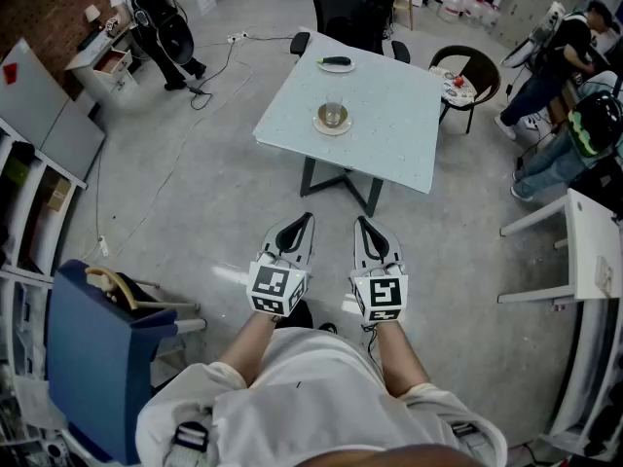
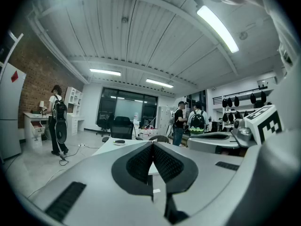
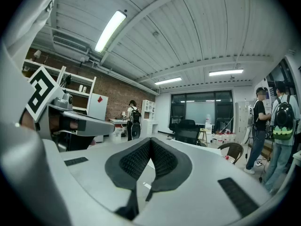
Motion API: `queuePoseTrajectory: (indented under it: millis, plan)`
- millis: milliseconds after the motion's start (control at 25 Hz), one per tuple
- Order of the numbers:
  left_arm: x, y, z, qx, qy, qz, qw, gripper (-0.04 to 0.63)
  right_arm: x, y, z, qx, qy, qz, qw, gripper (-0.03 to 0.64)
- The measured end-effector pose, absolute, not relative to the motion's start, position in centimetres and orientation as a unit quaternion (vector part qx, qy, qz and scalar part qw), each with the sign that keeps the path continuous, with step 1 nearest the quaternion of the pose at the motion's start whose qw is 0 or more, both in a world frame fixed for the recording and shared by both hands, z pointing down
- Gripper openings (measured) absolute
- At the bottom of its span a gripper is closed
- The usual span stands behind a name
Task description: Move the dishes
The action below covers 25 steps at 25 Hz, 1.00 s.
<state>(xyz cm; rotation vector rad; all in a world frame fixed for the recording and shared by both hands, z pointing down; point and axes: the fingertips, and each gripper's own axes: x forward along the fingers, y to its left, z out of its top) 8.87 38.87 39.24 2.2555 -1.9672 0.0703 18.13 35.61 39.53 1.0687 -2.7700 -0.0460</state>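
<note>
We are holding the left hand-held gripper [image 1: 306, 220] and right hand-held gripper [image 1: 362, 222] closed and empty; a bowl [image 1: 332, 116] is sitting on the desk [image 1: 389, 139] at twelve o'clock.

Far plate [image 1: 339, 68]: small, white, lying flat near the far edge of the table [image 1: 389, 134], a dark green vegetable [image 1: 335, 61] stretched across it.
Near saucer [image 1: 332, 130]: tan, round, flat, mid-table.
Glass bowl [image 1: 332, 115]: clear, upright on that saucer.

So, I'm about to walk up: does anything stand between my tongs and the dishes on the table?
Nothing visible: bare floor lies between the left tongs, the right tongs and the table holding the bowl and plate.
</note>
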Motion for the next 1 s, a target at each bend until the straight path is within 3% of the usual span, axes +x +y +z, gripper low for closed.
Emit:
queuePoseTrajectory:
  millis: [680,1000]
  plan:
    - [1.2,32.8,42.7,0.771,-0.626,0.039,0.109,0.020,12.7,29.9,43.1,0.382,-0.917,0.016,0.111,0.000]
    - [-4.1,30.4,46.1,0.788,-0.597,0.067,0.135,0.020,9.0,26.9,45.6,0.406,-0.904,0.029,0.131,0.049]
